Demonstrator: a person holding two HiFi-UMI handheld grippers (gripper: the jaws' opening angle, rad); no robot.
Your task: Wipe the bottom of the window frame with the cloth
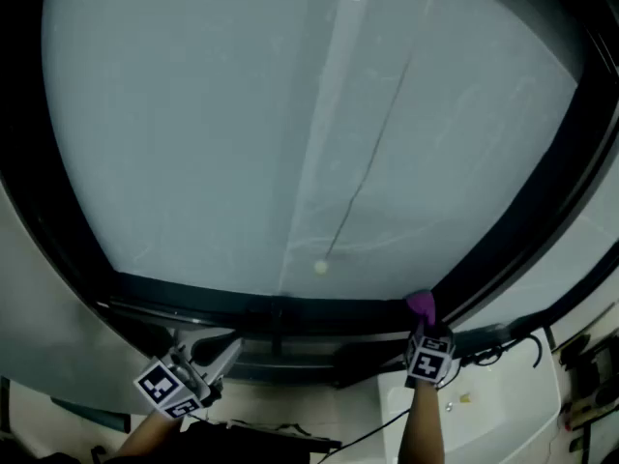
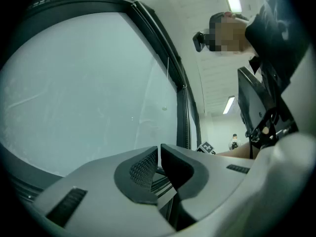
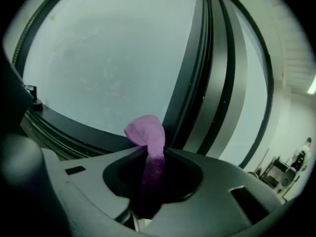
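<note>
A purple cloth (image 3: 148, 137) sticks up between the jaws of my right gripper (image 3: 153, 149), which is shut on it. In the head view the cloth (image 1: 421, 304) sits at the lower right corner of the window, against the dark bottom frame (image 1: 242, 307), with the right gripper (image 1: 423, 325) just below it. My left gripper (image 1: 230, 348) hangs below the bottom frame at the left. In its own view the left gripper (image 2: 159, 154) has its jaws pressed together with nothing between them.
A large frosted pane (image 1: 290, 114) fills the window, with a thin cord and a small bead (image 1: 320, 268) hanging in front of it. A dark upright frame post (image 3: 207, 73) rises right of the cloth. A white sill (image 1: 484, 414) with cables lies below.
</note>
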